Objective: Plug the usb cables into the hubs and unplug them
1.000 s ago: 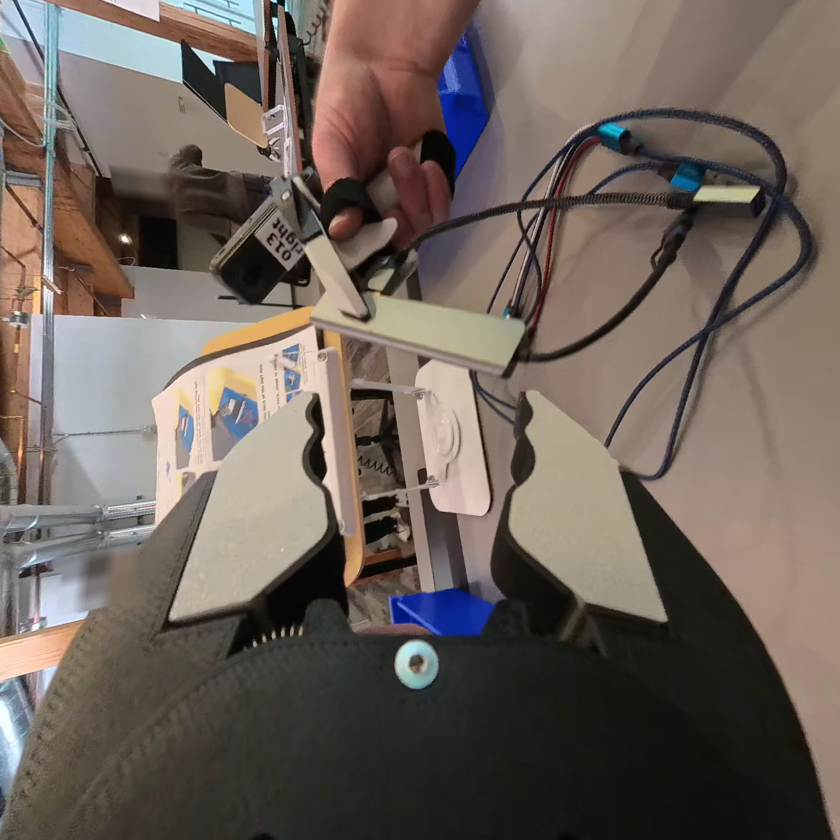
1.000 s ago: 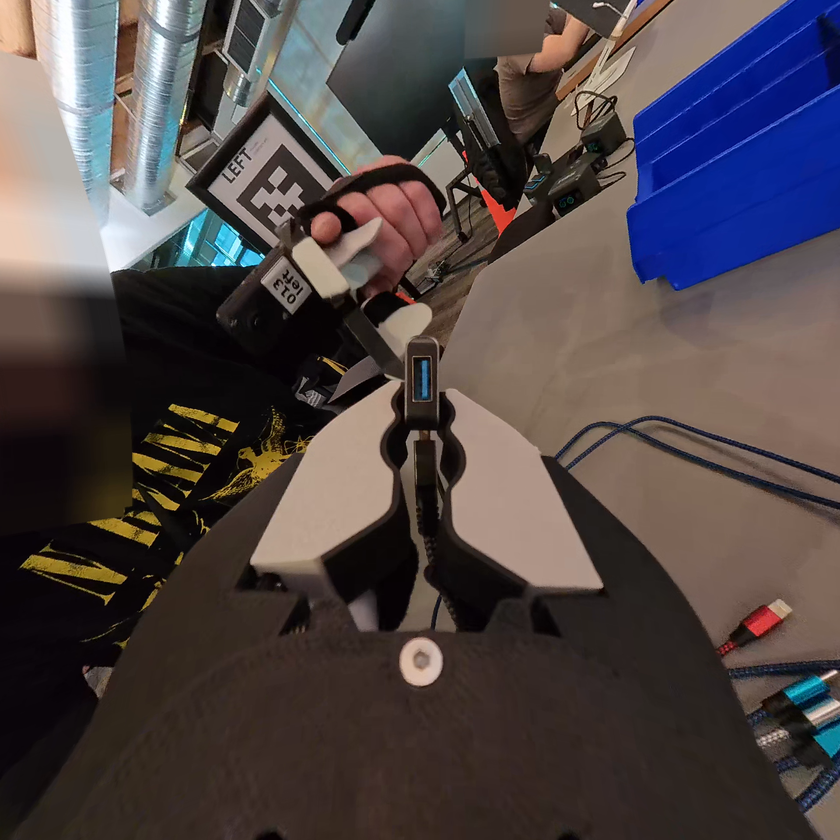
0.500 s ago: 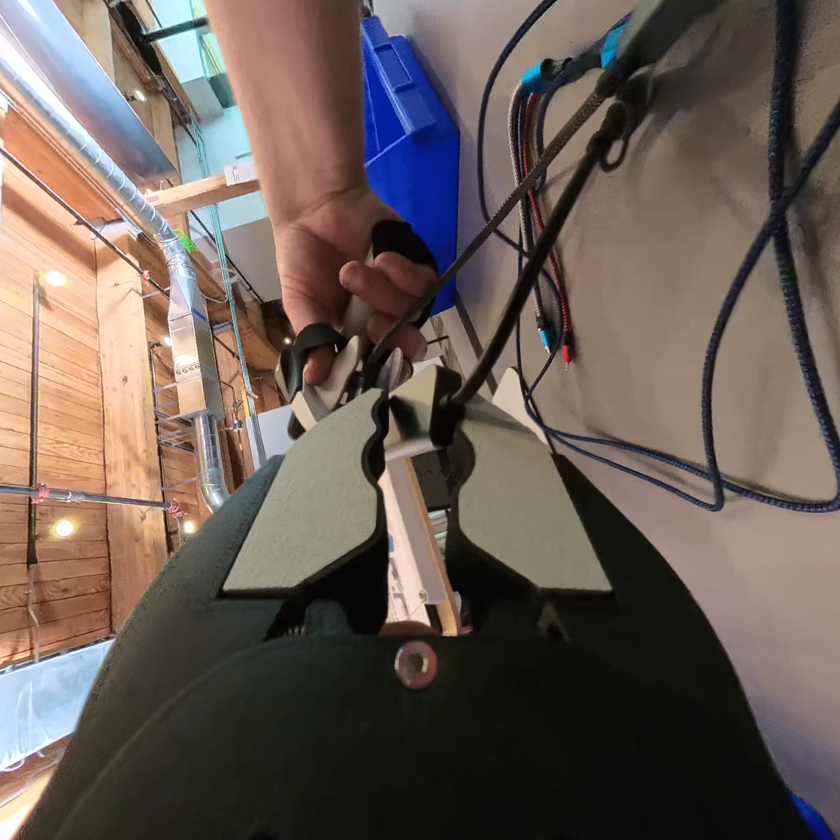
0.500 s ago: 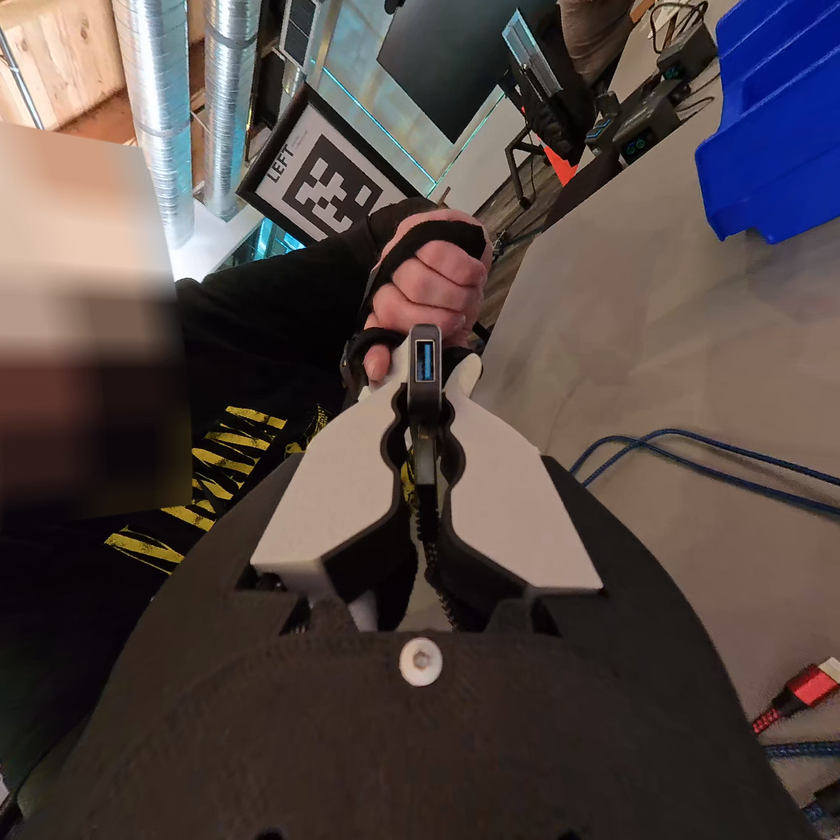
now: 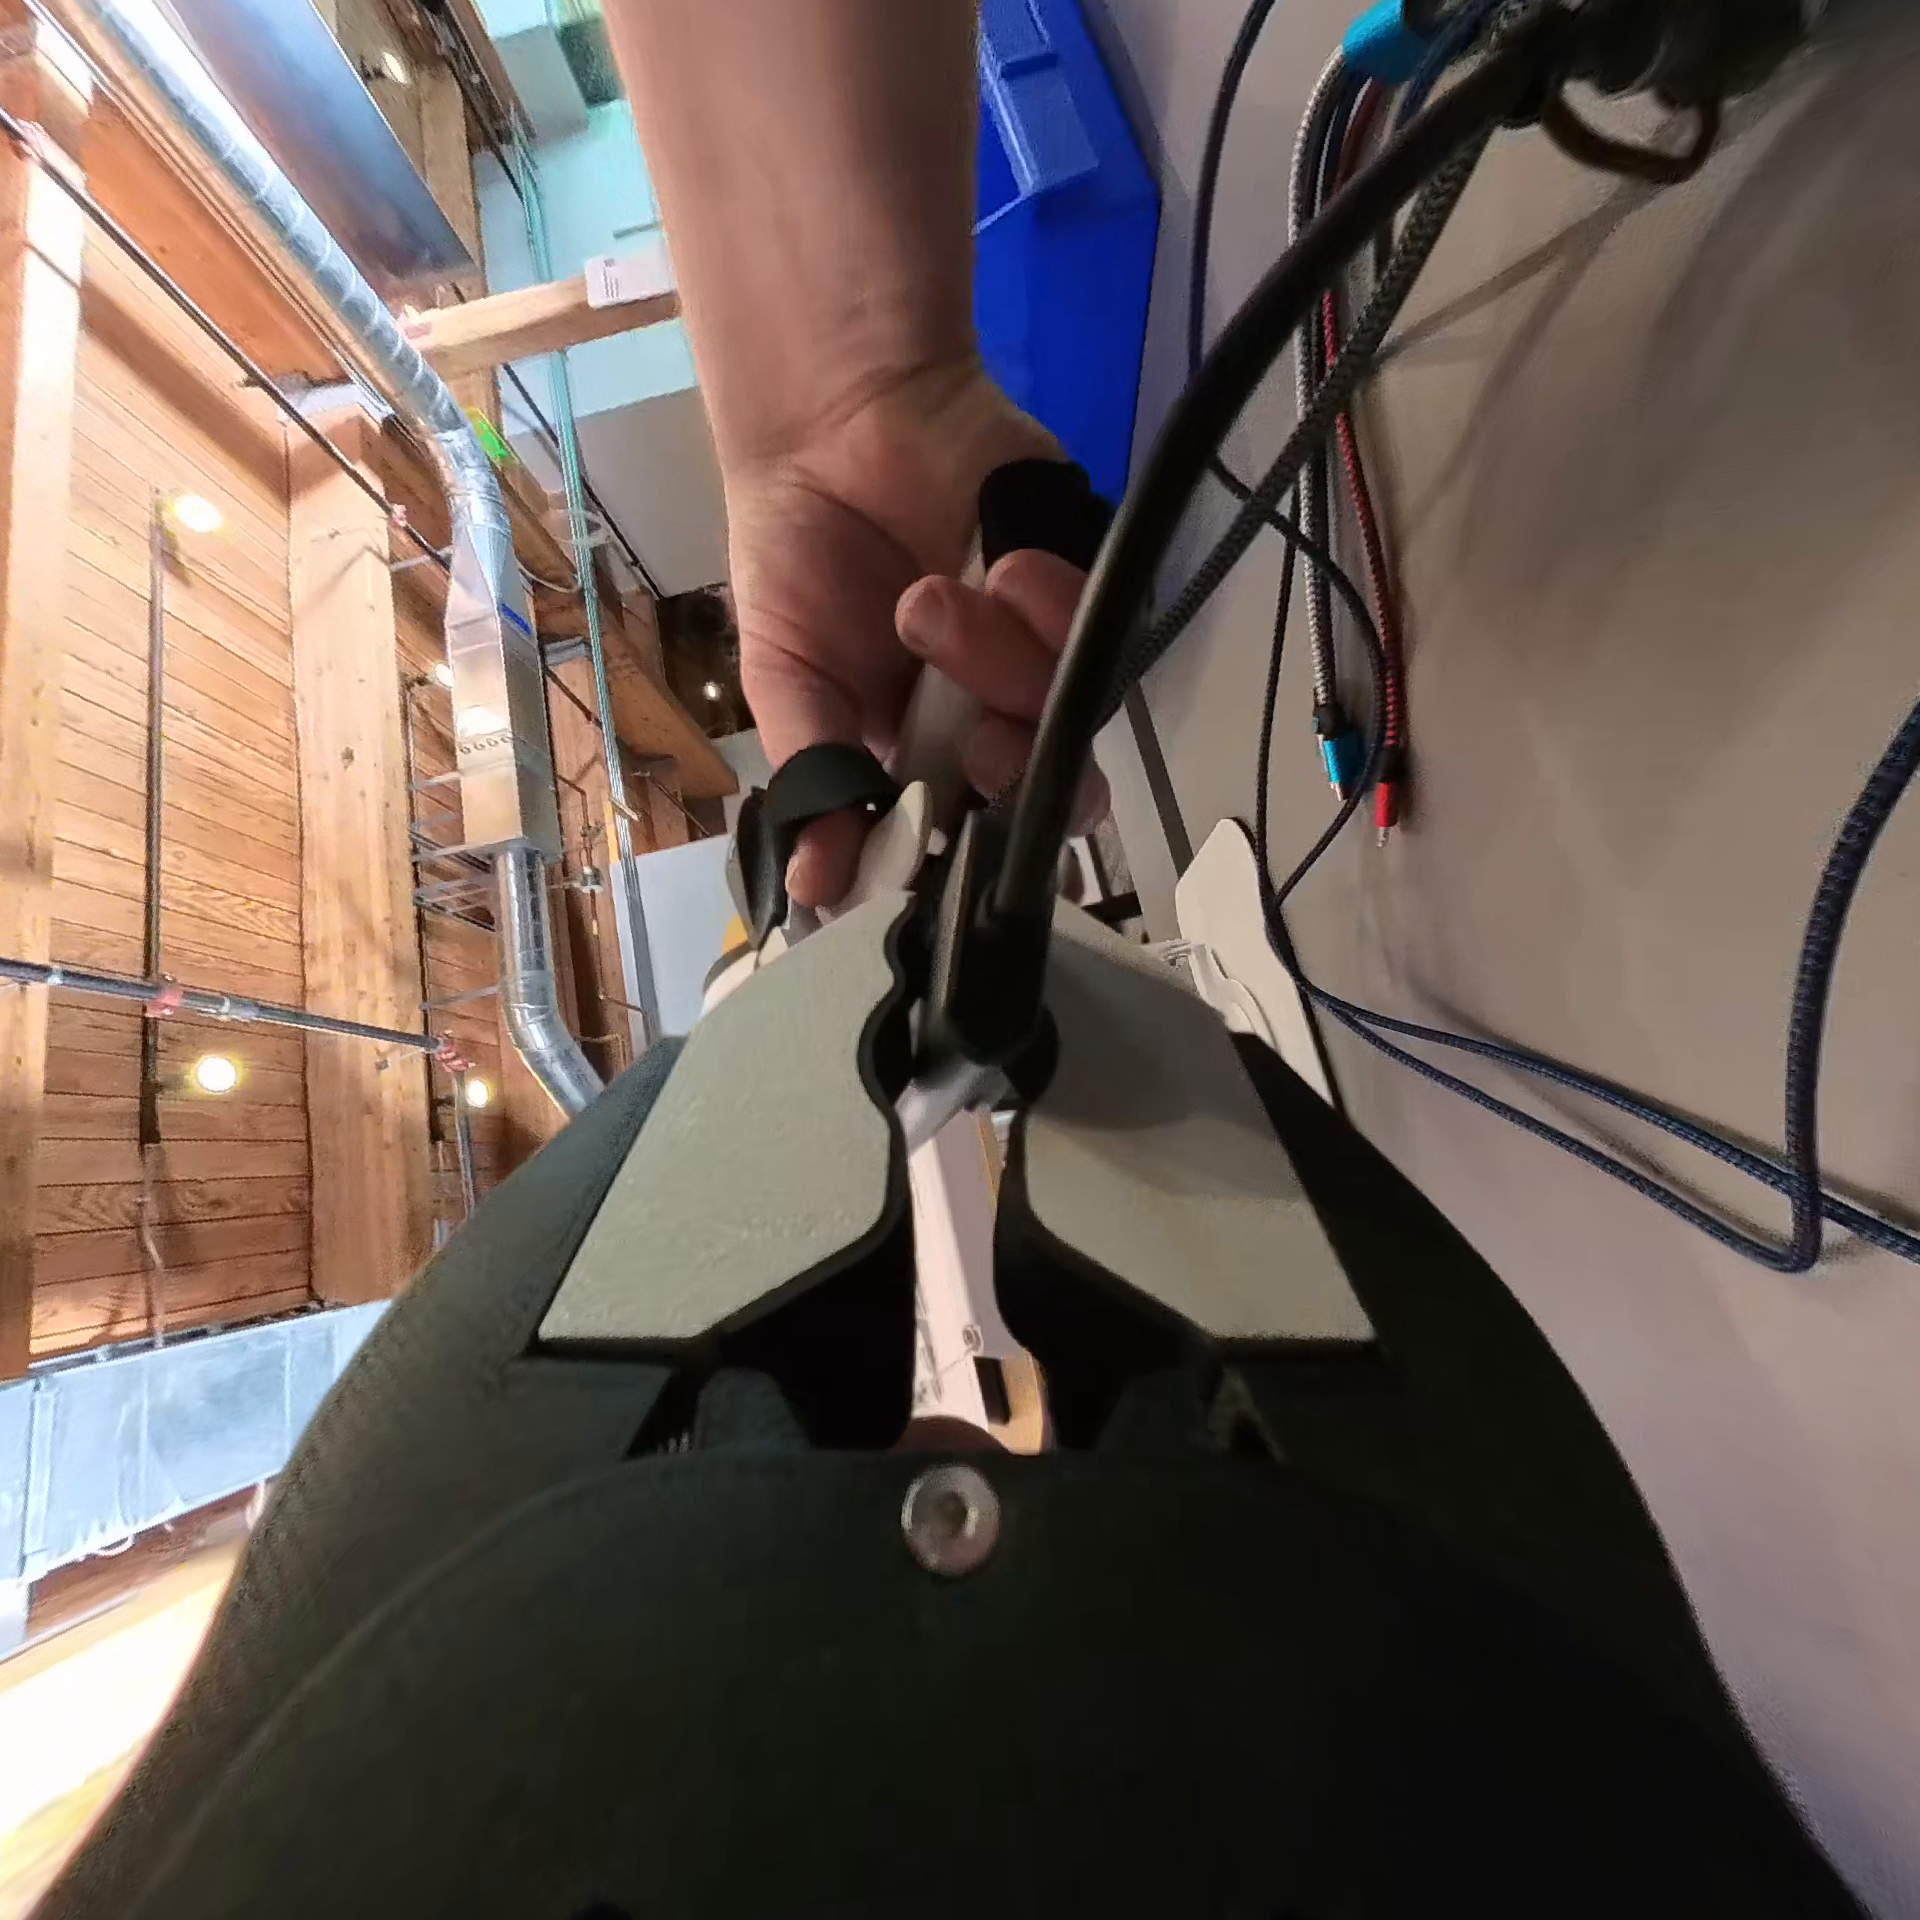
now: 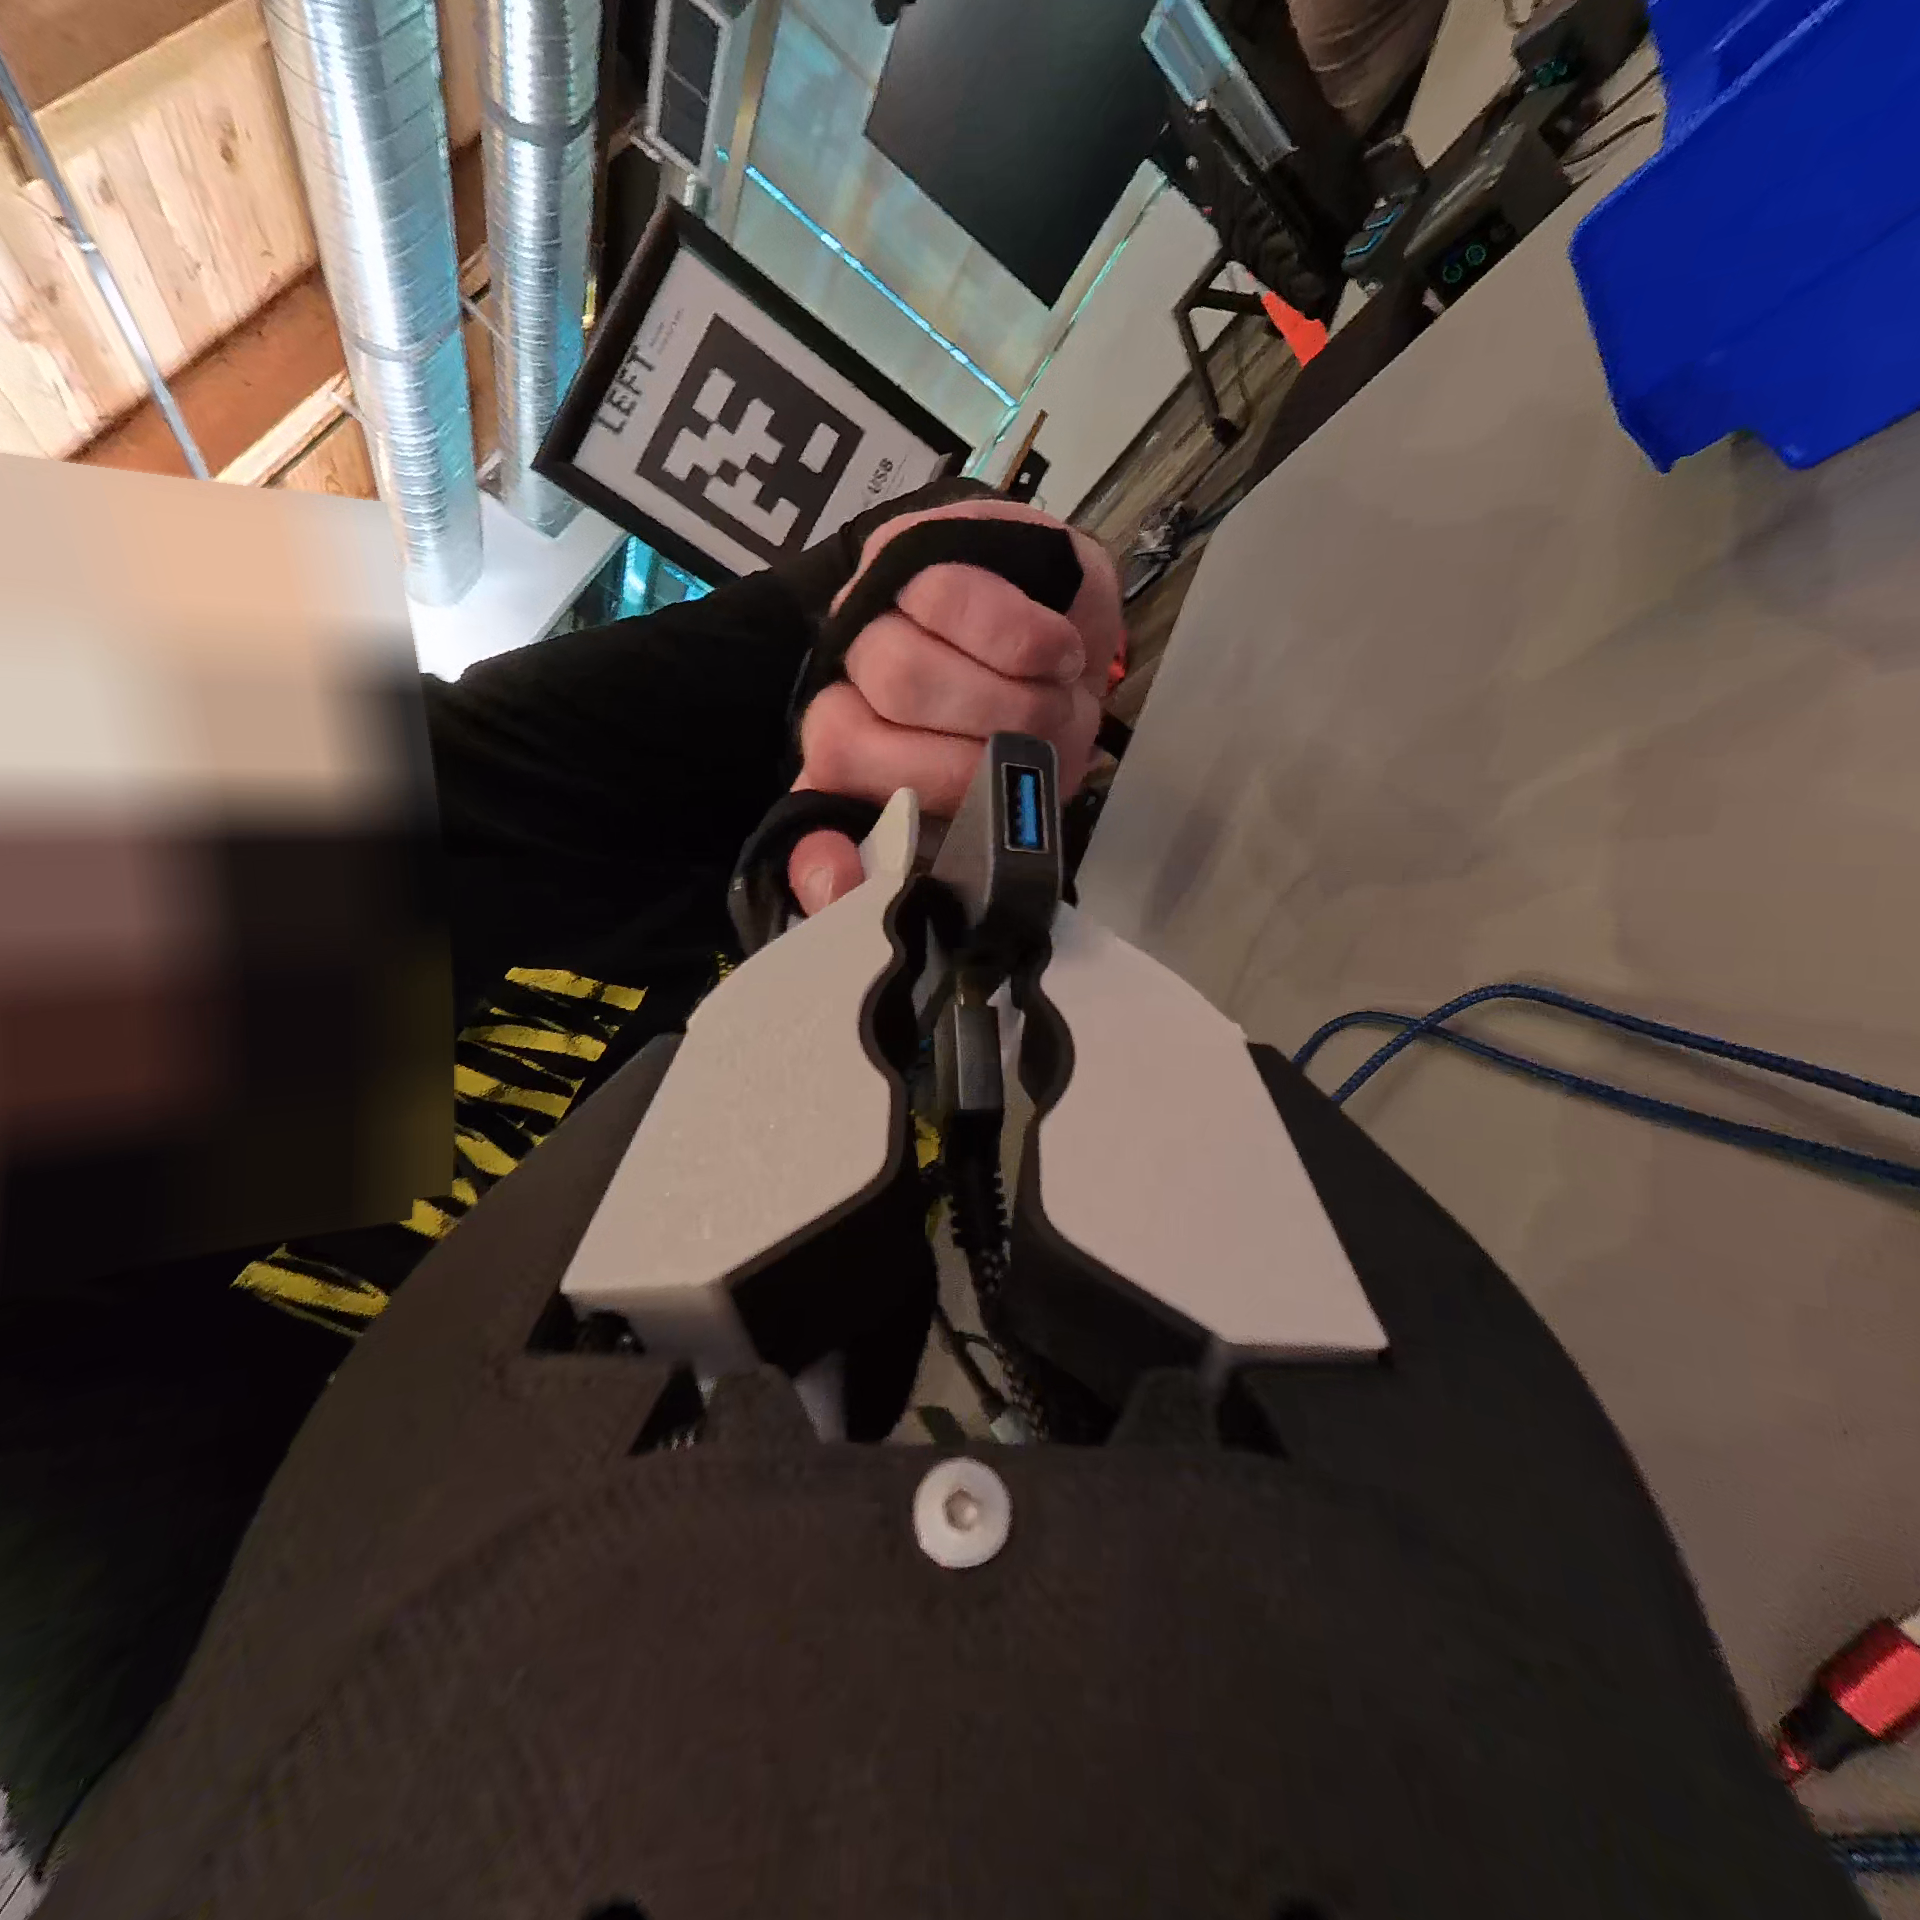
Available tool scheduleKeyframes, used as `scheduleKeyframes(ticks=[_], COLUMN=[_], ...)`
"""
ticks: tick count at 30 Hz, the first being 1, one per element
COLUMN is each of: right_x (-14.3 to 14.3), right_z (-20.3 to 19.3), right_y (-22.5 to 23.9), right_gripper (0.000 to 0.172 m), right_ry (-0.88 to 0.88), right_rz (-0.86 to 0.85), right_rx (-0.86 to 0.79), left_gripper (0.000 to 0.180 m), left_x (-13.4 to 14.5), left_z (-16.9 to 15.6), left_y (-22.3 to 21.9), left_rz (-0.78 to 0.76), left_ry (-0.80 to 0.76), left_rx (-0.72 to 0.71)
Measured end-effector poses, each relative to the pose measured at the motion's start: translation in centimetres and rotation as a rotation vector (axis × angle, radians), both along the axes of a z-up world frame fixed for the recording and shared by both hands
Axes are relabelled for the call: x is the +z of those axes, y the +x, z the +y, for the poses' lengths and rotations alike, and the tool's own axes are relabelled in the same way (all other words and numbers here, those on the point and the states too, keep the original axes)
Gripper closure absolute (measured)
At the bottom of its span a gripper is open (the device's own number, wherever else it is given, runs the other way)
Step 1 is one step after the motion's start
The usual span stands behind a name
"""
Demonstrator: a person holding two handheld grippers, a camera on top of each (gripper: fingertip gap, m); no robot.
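Note:
A grey USB hub [image 6: 1023,821] is held in the air between both grippers, above the grey table [image 6: 1507,779]. My right gripper [image 6: 982,920] is shut on its near end, where a blue port faces the camera. A dark plug [image 6: 966,1049] on a braided cable [image 6: 982,1226] sits between the right fingers below the hub. My left gripper [image 5: 977,935] is shut on the hub's [image 5: 961,904] other end, where its black cable [image 5: 1101,582] comes out. The right gripper's white finger [image 5: 914,831] shows just beyond it, held by a hand [image 5: 852,582].
A blue bin [image 5: 1060,208] stands on the table [image 5: 1610,727], also in the right wrist view [image 6: 1766,260]. Loose cables with a blue plug [image 5: 1340,748] and a red plug [image 5: 1387,800] lie there. A navy cable [image 5: 1808,1039] loops nearby. A white stand [image 5: 1236,935] is at the table's edge. There is about 5 cm between the tips of the two grippers.
My left gripper moved up to the hub from wide open and closed on its cable end. The hub has tilted in the right gripper's fingers, which stand a little wider.

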State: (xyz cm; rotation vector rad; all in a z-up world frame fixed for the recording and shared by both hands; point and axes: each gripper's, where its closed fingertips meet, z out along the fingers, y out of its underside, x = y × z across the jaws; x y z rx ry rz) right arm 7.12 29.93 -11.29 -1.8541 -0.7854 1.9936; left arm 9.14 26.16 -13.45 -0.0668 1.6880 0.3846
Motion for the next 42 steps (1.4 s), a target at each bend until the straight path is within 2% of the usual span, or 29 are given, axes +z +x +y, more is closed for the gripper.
scheduleKeyframes(ticks=[1, 4, 9, 11, 14, 18, 21, 26, 30, 33, 36, 38, 40, 42], right_x=[0.1, 0.5, 2.7, 3.2, 3.8, 0.7, -4.0, -9.0, -12.7, -13.7, -13.8, -13.8, -13.7, -12.9], right_z=[0.2, 1.6, 0.2, -1.4, -3.4, -7.6, -11.0, -13.0, -13.4, -13.4, -13.3, -13.4, -13.6, -13.3], right_y=[-0.1, 0.7, 5.2, 7.1, 9.6, 9.7, 8.0, 6.4, 6.4, 6.5, 6.3, 5.6, 5.2, 4.9], right_gripper=[0.154, 0.121, 0.137, 0.135, 0.142, 0.151, 0.153, 0.152, 0.15, 0.152, 0.154, 0.165, 0.166, 0.166], right_ry=[0.001, 0.07, 0.391, 0.462, 0.502, 0.501, 0.494, 0.528, 0.564, 0.585, 0.573, 0.546, 0.523, 0.492], right_rz=[-0.001, -0.057, -0.244, -0.326, -0.368, -0.493, -0.651, -0.847, -1.055, -1.121, -1.1, -1.044, -0.994, -0.925], right_rx=[-0.016, -0.155, -0.338, -0.372, -0.433, -0.315, -0.115, 0.064, 0.229, 0.278, 0.281, 0.274, 0.267, 0.204], left_gripper=[0.169, 0.169, 0.169, 0.169, 0.17, 0.17, 0.169, 0.169, 0.169, 0.169, 0.169, 0.169, 0.169, 0.169], left_x=[0.1, 0.4, 2.1, 3.0, 4.2, 5.8, 6.1, 6.1, 5.5, 5.3, 5.2, 5.1, 5.1, 5.2], left_z=[0.0, 0.3, 2.2, 3.3, 5.4, 6.0, 5.6, 5.4, 4.8, 4.1, 3.7, 3.6, 3.5, 3.5], left_y=[0.0, -0.3, -1.7, -2.4, -3.6, -5.1, -5.8, -7.2, -7.5, -7.6, -7.5, -7.4, -7.3, -7.4], left_rz=[0.0, -0.009, -0.066, -0.105, -0.176, -0.273, -0.313, -0.368, -0.367, -0.356, -0.351, -0.346, -0.341, -0.338], left_ry=[-0.011, -0.04, -0.148, -0.211, -0.377, -0.659, -0.924, -1.137, -1.152, -1.128, -1.117, -1.08, -1.047, -0.973], left_rx=[0.008, 0.032, 0.124, 0.164, 0.234, 0.229, 0.185, 0.163, 0.166, 0.162, 0.148, 0.148, 0.148, 0.157])
